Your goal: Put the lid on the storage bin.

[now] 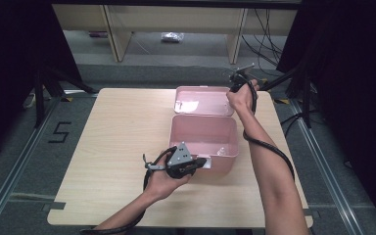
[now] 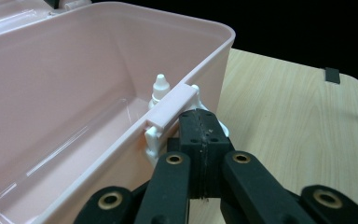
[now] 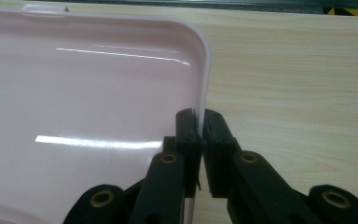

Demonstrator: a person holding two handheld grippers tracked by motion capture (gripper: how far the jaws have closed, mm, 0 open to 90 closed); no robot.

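The left hand-held gripper (image 1: 200,163), jaws pressed together, is sitting against the white latch (image 2: 156,140) on the near wall of the pink box (image 1: 203,134), which is standing open mid-table (a small white bottle (image 2: 160,87) inside). The right hand-held gripper (image 3: 199,135) is pinching the lid (image 1: 203,100) by its edge, toward the table's far edge.
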